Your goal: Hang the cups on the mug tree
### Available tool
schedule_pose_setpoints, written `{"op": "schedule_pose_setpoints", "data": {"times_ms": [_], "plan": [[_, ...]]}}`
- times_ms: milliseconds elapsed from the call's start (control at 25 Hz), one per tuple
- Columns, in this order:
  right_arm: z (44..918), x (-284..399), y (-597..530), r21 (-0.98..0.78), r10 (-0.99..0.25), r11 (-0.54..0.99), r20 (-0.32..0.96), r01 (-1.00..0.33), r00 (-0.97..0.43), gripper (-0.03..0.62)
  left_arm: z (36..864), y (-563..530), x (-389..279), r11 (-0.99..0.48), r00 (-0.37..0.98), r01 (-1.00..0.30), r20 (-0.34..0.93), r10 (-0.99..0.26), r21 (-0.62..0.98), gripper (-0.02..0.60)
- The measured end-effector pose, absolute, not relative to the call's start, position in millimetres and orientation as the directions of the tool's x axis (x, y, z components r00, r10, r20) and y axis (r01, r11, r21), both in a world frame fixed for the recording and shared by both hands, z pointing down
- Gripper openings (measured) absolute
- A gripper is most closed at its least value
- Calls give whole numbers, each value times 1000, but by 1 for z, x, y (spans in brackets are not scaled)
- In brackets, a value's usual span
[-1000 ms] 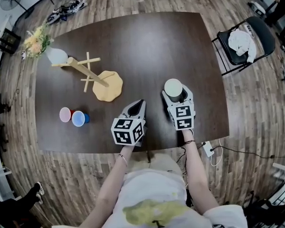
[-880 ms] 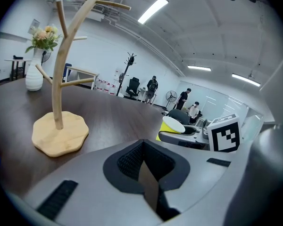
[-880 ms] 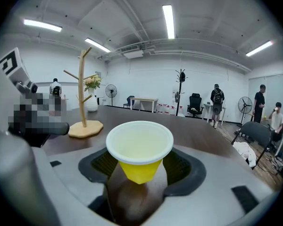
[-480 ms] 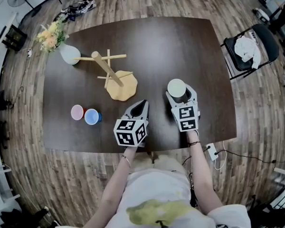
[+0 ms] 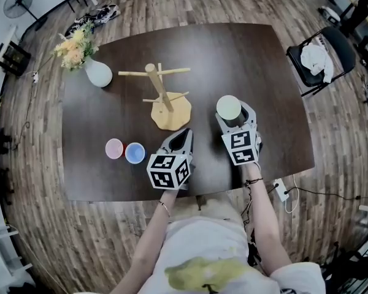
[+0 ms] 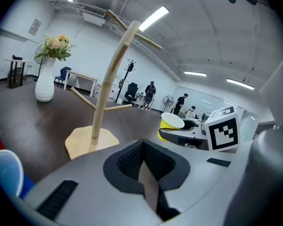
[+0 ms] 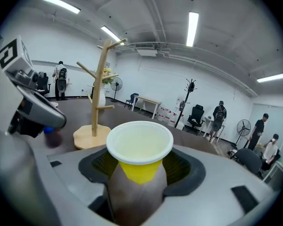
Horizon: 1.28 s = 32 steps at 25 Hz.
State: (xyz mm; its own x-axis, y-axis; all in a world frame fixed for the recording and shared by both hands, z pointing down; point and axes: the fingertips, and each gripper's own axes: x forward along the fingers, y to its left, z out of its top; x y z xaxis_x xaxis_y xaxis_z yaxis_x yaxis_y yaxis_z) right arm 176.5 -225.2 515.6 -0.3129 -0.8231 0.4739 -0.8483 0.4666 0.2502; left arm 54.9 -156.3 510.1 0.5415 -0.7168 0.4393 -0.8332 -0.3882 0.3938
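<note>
The wooden mug tree (image 5: 162,94) stands upright on its tan base (image 5: 172,114) with bare pegs. My right gripper (image 5: 231,116) is shut on a yellow cup with a white inside (image 5: 229,108), held upright to the right of the tree. The right gripper view shows that cup (image 7: 140,149) gripped between the jaws, with the tree (image 7: 100,79) ahead to the left. My left gripper (image 5: 183,136) is shut and empty, its tip just short of the base. A pink cup (image 5: 114,148) and a blue cup (image 5: 135,153) stand side by side to its left.
A white vase of flowers (image 5: 97,72) stands at the far left of the dark table (image 5: 245,54). A black chair with white cloth (image 5: 319,60) is off the table's right side. The table's near edge lies just under my wrists.
Both grippers have come closer to the mug tree, the right one still carrying the yellow cup. The head view has shifted, so the tree and cups sit further right in the picture.
</note>
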Motion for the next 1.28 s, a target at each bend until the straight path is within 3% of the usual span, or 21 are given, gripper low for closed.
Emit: {"op": "schedule_pose_setpoints", "data": {"times_ms": [640,1280], "plan": [[517,129,-245,468,-806,526,542,-710,-239,298,494,-157,15,-449,591,-800,396,-703,397,17],[526,88,-272,603,-757,639,603,-478,-251,296,492,-166,-3,-355,514,-841,399,-759,409,17]]}}
